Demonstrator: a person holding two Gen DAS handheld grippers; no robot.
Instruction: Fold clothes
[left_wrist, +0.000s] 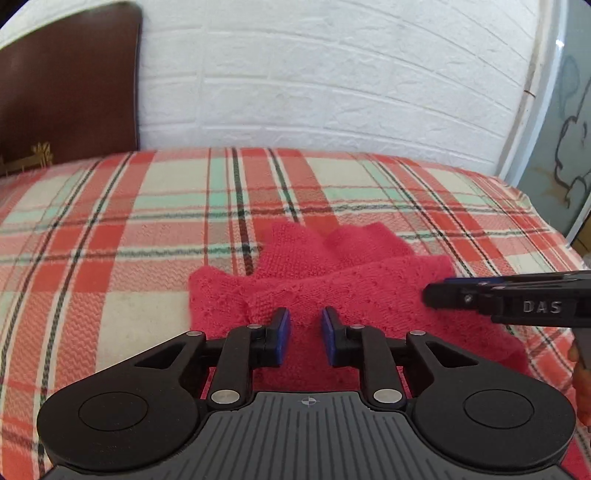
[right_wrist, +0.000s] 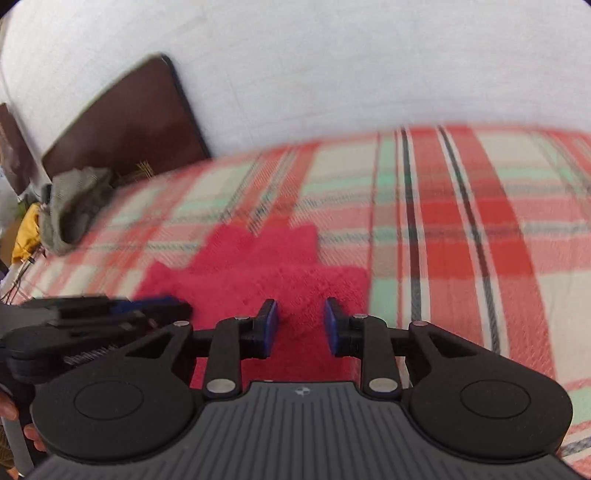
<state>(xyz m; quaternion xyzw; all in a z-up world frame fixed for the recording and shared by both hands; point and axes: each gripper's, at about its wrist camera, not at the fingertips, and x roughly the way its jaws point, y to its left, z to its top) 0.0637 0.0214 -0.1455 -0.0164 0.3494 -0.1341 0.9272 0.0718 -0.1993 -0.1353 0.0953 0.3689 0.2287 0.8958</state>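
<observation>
The left gripper had its blue-padded fingers a narrow gap apart, holding nothing, with the red knit lying just beyond and beneath them on the bed. The right gripper stood likewise, fingers apart and empty over the same knit. The knit's near edge was hidden behind both gripper bodies. The right view was blurred; only it showed a grey cloth far off to the left by the brown headboard. The left view alone showed the white brick-patterned wall sharply. The blanket was a woven red, cream and mint plaid.
</observation>
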